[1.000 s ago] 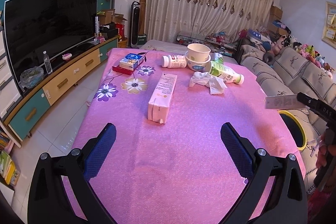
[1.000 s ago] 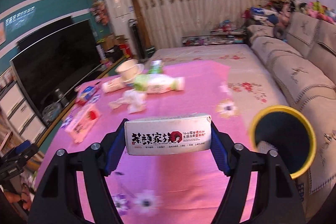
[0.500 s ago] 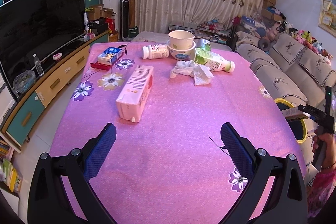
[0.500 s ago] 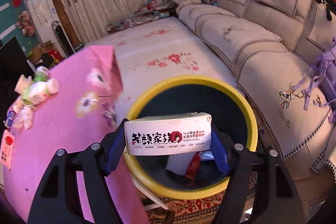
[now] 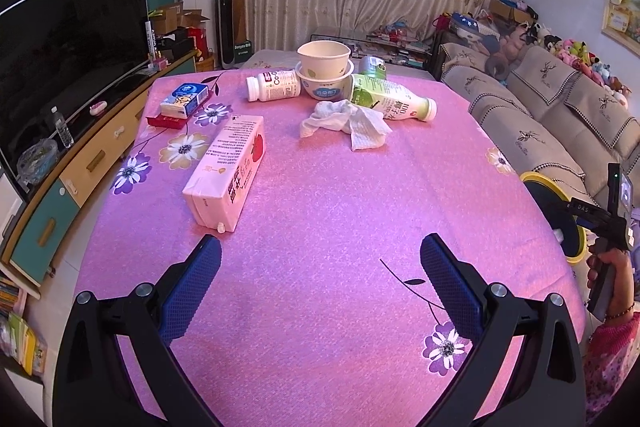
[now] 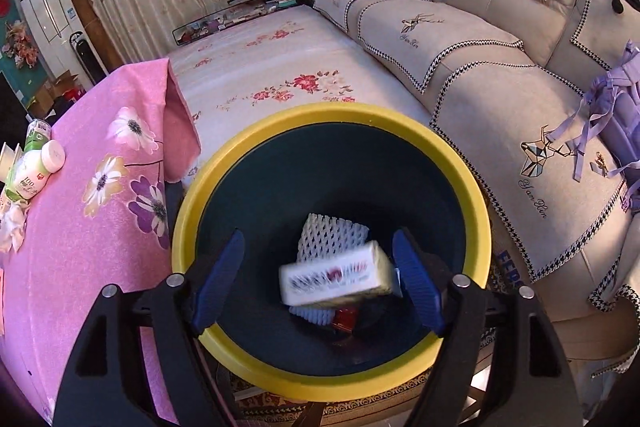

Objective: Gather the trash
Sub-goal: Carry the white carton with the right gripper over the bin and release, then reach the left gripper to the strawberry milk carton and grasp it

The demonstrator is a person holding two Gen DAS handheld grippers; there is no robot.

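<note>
1. My right gripper (image 6: 318, 283) has just been opening over the yellow-rimmed bin (image 6: 256, 367); the blurry white box (image 6: 336, 279) sits loose between its jaws.
2. Left gripper (image 5: 320, 281) is wide open and empty above the pink tablecloth (image 5: 320, 211); the green bottle (image 5: 386, 101) reads "100".

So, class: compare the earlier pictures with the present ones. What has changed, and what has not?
The right gripper swung from over the table to above the yellow-rimmed bin; its jaws have just been opening, and the white box is dropping free into the bin. The left gripper stayed open and empty; the trash on the pink table is untouched.
</note>
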